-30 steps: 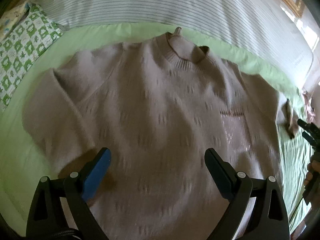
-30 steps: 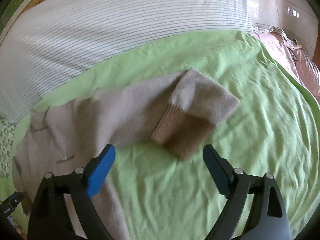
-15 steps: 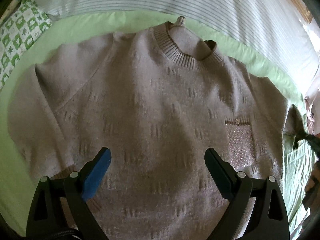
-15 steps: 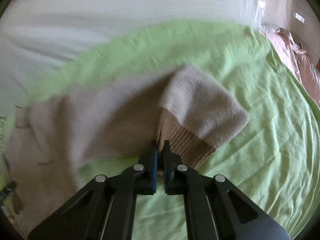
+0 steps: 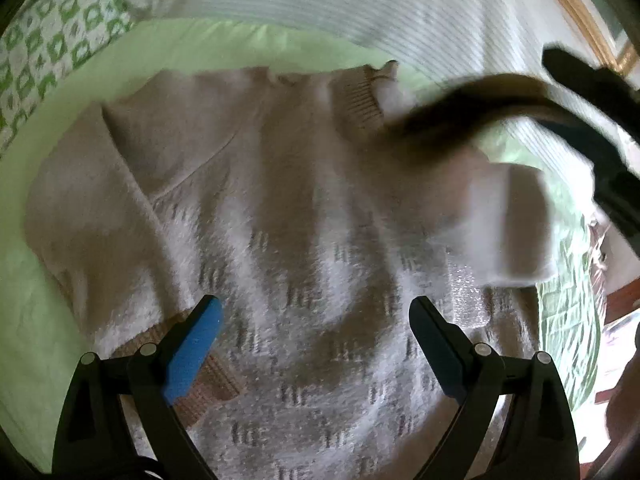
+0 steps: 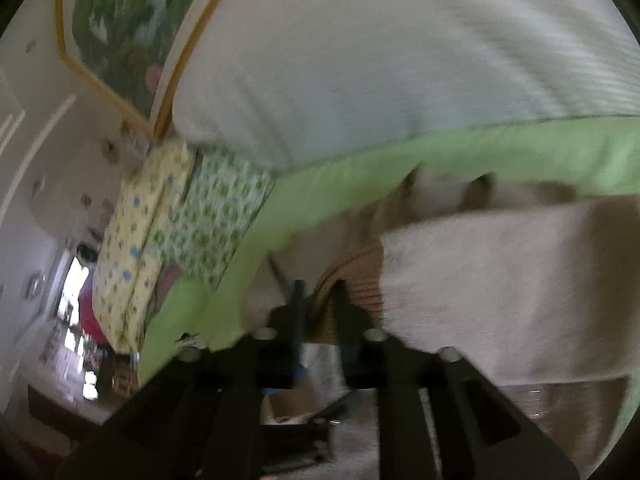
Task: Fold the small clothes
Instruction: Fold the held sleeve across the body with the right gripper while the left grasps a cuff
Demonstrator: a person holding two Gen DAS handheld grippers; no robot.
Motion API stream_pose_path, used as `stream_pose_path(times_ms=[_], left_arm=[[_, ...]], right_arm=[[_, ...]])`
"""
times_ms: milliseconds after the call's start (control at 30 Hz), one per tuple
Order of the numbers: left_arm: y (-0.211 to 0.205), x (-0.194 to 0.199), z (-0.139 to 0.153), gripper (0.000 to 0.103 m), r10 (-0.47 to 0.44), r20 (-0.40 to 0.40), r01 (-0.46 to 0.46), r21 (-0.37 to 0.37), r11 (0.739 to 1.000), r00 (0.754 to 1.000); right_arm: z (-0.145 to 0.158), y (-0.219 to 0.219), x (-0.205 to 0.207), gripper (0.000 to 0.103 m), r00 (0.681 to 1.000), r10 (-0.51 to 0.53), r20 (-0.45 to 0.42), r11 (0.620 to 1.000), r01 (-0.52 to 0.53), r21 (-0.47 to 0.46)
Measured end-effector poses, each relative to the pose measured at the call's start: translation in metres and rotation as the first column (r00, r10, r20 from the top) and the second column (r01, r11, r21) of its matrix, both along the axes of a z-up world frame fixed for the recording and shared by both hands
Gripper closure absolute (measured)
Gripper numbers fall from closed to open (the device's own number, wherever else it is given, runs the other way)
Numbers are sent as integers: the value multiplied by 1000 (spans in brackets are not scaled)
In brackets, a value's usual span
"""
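Right gripper (image 6: 320, 292), jaws opening around the ribbed cuff (image 6: 360, 276), is carrying one sleeve (image 5: 508, 220) over the sweater (image 5: 304, 240); left gripper (image 5: 316, 320) is hovering wide open, other folds remaining.

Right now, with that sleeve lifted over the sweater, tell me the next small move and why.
Probably lower the sleeve flat across the sweater's chest, then release. The right gripper has the ribbed cuff between its fingers, jaws opening, with the sleeve raised above the body. The left gripper hangs open over the hem, holding nothing.

Sweater (image 5: 304, 216) fills sheet (image 5: 48, 320) middle, lifted sleeve (image 5: 508, 224) (blurred) blocks right
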State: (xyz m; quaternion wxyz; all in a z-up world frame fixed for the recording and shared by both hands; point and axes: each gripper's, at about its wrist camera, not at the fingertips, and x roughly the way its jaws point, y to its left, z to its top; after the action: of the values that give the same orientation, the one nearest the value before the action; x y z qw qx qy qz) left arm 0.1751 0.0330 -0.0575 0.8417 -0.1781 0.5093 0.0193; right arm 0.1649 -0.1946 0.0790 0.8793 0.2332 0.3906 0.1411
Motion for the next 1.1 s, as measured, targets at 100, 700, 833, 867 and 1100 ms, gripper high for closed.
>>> stream_pose_path(times_ms=[100,700,833,867,1100], left_arm=[[9,7,-10,8,18,-24,-19,-33,999,1000],[38,61,-25,91,111,23,-102,-243,965,994],[63,28,10,92,148,144,-115,-213,970,978],[66,25,8,92,140,138,-106,-229,968,980],[65,17,-2,92,114,119,-87,-215,973,986]], right_arm=[[-11,0,-7,50,1000,-27,-1,1000,27,7],[-26,-178,-91,50,857,-505,-107,863,498,-87],[-27,-196,-89,50,841,-532,-94,845,521,-122],[-31,-201,-85,50,837,-540,-93,839,525,-145],[-67,-217,-36,50,837,-525,-151,840,481,-252]])
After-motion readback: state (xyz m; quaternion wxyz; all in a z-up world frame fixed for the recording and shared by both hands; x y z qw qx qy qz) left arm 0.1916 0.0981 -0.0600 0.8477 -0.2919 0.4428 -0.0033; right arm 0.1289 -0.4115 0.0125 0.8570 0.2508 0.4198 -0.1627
